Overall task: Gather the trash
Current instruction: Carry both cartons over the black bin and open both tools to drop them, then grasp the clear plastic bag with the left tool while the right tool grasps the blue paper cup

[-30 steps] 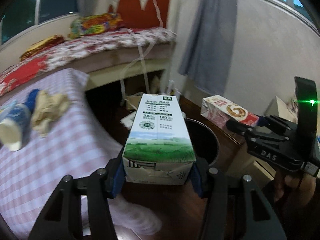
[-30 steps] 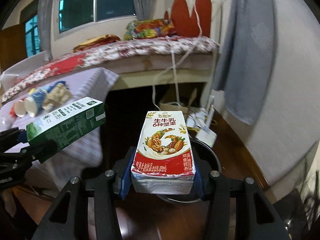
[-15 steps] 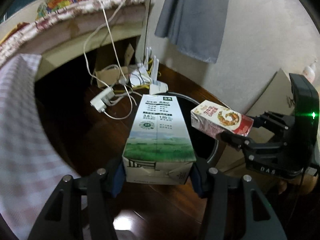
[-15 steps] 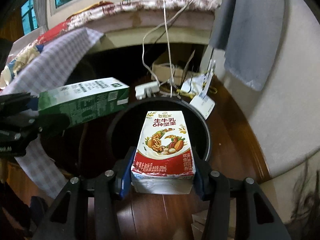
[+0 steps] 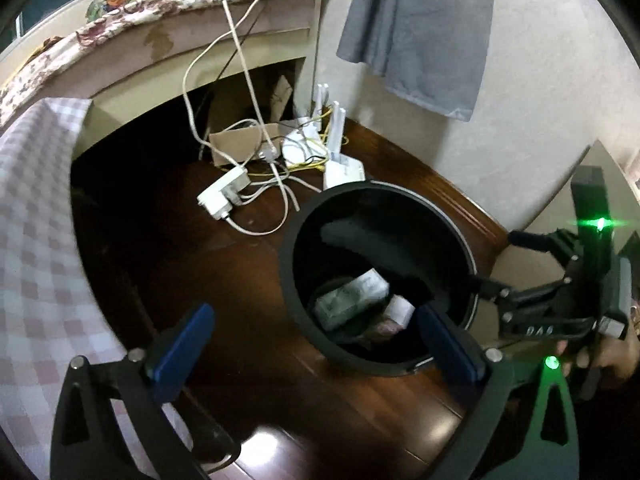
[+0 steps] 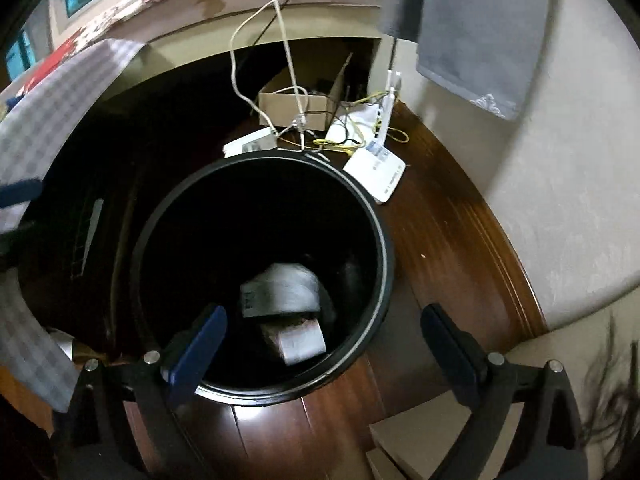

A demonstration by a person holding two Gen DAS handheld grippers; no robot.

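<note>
A dark wooden floor (image 5: 248, 396) carries everything here, with a checked tablecloth (image 5: 28, 248) hanging at the left edge and a grey curtain (image 6: 480, 28) against the plaster wall. On the floor stands a round black trash bin (image 6: 382, 264), seen almost straight down from the right wrist and more obliquely from the left wrist, where its rim (image 5: 286, 264) faces the camera.

Behind the bin lie a white router (image 6: 374, 174), a cardboard box (image 6: 288, 108) and a white power strip (image 5: 222, 196) with pale cables trailing upward. The left wrist view shows the strip whole; from the right wrist the bin rim covers most of it.

The left gripper (image 5: 316, 330) is spread wide with nothing between its blue pads (image 5: 182, 338), hovering beside and above the bin. The right gripper (image 6: 322, 336) is likewise parted and empty over the bin's near edge; only the left wrist view shows it from outside (image 5: 496, 262), with a green light on its body and the holding hand (image 5: 608, 356).

Inside the bin, at the bottom, lie two cartons: a greyish milk carton (image 6: 280, 290) resting on top, blurred, and a smaller drink carton (image 6: 298, 340) partly beneath it, nearer the rim.
</note>
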